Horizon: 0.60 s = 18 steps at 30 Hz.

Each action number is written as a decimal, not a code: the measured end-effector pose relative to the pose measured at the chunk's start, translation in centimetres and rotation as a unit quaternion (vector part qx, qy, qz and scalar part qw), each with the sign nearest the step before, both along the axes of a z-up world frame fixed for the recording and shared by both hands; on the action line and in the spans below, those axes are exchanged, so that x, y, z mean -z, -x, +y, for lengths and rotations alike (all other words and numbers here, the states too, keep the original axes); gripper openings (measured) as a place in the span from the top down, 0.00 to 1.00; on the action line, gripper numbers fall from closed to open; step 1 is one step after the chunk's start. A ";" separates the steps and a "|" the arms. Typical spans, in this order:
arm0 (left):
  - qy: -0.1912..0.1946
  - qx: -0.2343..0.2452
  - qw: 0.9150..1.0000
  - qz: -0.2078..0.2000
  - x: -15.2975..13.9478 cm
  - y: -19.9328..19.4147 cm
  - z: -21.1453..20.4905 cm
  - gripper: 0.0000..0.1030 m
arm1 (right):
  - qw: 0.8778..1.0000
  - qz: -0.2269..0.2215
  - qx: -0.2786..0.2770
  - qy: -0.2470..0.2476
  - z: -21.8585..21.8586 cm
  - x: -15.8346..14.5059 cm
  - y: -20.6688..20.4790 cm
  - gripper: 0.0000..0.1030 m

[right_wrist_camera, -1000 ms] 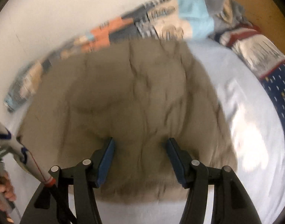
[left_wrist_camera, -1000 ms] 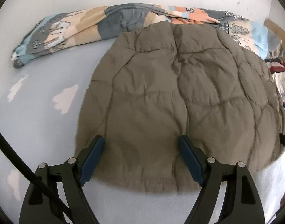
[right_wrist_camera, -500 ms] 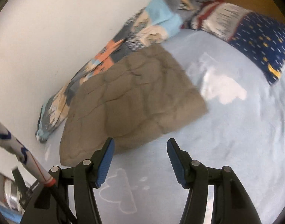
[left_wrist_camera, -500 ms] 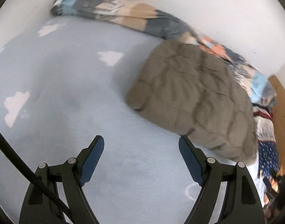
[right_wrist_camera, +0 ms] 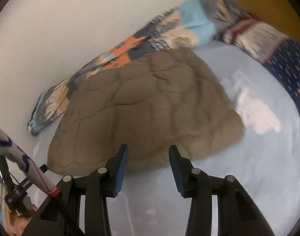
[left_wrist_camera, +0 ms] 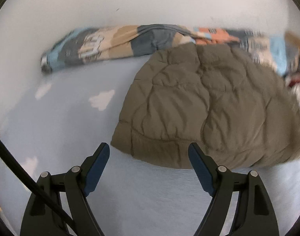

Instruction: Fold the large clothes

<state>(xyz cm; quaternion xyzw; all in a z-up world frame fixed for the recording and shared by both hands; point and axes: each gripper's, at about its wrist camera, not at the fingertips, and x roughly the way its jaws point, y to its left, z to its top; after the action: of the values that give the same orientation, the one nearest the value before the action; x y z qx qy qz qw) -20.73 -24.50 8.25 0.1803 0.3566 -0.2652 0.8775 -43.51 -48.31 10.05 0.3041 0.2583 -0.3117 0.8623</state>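
No legible text, label, brand, number or sign on anything here.

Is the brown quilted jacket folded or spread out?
Folded: the brown quilted jacket lies as a compact padded block on the bed sheet; no sleeves show.

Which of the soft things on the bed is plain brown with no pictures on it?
The puffy quilted jacket, lying nearest the claws. The rolled blanket behind it is a patchwork of many colours.

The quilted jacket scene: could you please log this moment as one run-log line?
jacket: folded, flat on bed sheet | left gripper: open, empty | right gripper: closing, empty
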 end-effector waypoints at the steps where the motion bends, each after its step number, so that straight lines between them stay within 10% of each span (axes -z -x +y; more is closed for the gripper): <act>1: -0.009 0.005 1.000 -0.006 0.3 0.0 -0.6 0.21 | 1.000 0.007 0.002 0.008 -0.1 0.3 -0.4 0.55; 18: -0.069 0.032 0.995 -0.072 1.6 1.1 -2.7 0.21 | 0.999 0.048 0.007 -0.006 -3.3 3.9 -2.1 0.49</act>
<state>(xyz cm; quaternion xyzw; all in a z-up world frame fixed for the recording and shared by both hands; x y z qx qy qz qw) -21.79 -27.21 6.68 0.2699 0.3041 -0.2548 0.8774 -41.44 -51.64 6.13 0.2961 0.2993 -0.3308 0.8446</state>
